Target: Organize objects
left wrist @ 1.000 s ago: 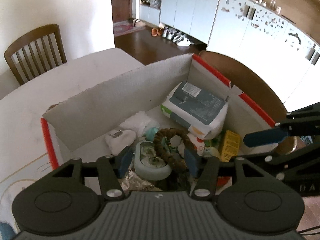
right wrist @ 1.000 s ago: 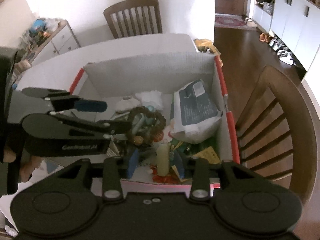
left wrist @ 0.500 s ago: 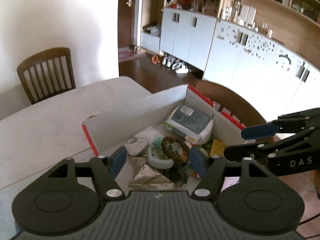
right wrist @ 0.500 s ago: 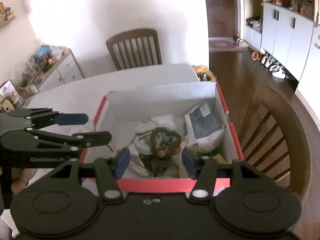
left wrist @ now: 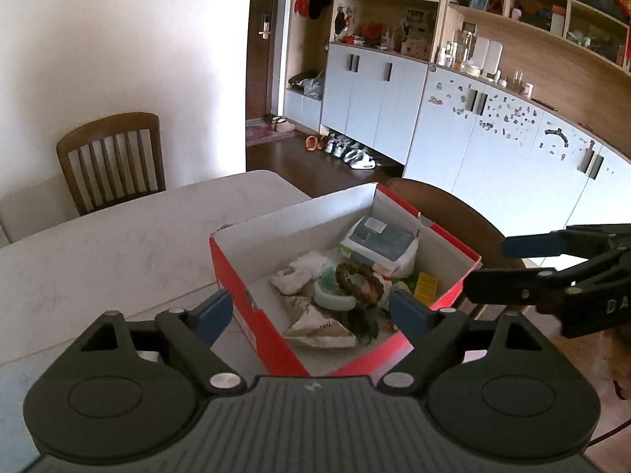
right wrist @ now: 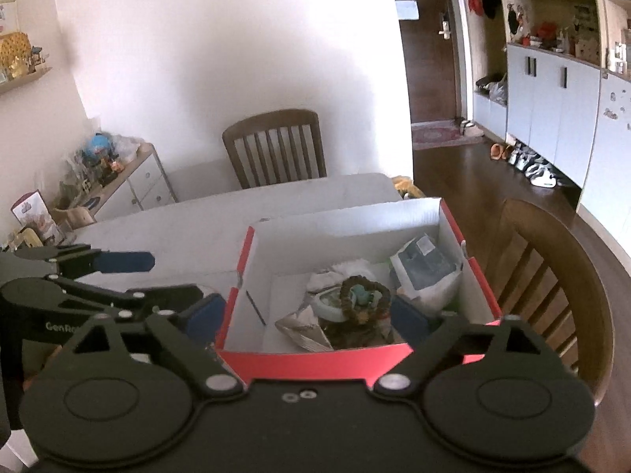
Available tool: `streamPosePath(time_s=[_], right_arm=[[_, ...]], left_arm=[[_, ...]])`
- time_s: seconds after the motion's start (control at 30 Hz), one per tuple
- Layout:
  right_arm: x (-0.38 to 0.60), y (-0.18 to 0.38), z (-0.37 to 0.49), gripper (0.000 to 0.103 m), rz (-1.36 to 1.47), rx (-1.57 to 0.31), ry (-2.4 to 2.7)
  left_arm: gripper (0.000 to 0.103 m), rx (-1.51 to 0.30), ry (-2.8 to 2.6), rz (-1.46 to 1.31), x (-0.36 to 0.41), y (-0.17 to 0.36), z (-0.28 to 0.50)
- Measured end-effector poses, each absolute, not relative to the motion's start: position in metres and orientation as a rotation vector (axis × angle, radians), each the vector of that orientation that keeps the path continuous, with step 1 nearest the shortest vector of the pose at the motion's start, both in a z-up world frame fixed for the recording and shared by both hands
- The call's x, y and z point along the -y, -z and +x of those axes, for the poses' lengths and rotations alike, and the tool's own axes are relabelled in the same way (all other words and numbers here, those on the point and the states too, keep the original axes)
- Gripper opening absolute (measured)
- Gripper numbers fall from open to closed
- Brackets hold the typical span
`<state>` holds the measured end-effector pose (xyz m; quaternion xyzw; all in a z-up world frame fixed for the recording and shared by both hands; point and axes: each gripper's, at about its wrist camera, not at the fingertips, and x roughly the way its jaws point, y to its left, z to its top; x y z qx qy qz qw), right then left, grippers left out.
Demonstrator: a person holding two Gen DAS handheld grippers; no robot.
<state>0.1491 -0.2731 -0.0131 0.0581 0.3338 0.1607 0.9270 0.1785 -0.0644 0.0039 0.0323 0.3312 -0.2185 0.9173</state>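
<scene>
A red cardboard box with a white inside stands at the table's corner; it also shows in the right wrist view. It holds a brown braided ring on a pale green round case, a grey-topped wipes pack, white cloth, a folded foil packet and a yellow packet. My left gripper is open and empty, held above and in front of the box. My right gripper is open and empty, also above the box's near wall.
The white table spreads to the left of the box. A wooden chair stands at its far side, another to the right of the box. White cabinets line the far wall. A small drawer unit with toys stands at left.
Both grippers have pulled back and up from inside the box and opened wider. The box now looks smaller and farther. The braided ring stays in the box.
</scene>
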Motion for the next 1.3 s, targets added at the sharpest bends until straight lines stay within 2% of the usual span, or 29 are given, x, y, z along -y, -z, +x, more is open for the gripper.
streamPosePath(time_s=[0.07,0.13,1.3], right_arm=[[0.27,0.011,0.143,0.102,0.125,-0.67,-0.32],[0.268,0.01,0.138,0.102,0.129,-0.653,-0.307],[0.238,0.013,0.098,0.102,0.17,-0.64,-0.217]], left_arm=[[0.098,-0.679,0.454,0.054,0.059,-0.004,0.174],[0.103,-0.67,0.454,0.046,0.055,-0.003,0.171],[0.103,-0.584,0.466,0.029,0.019,-0.008,0.136]])
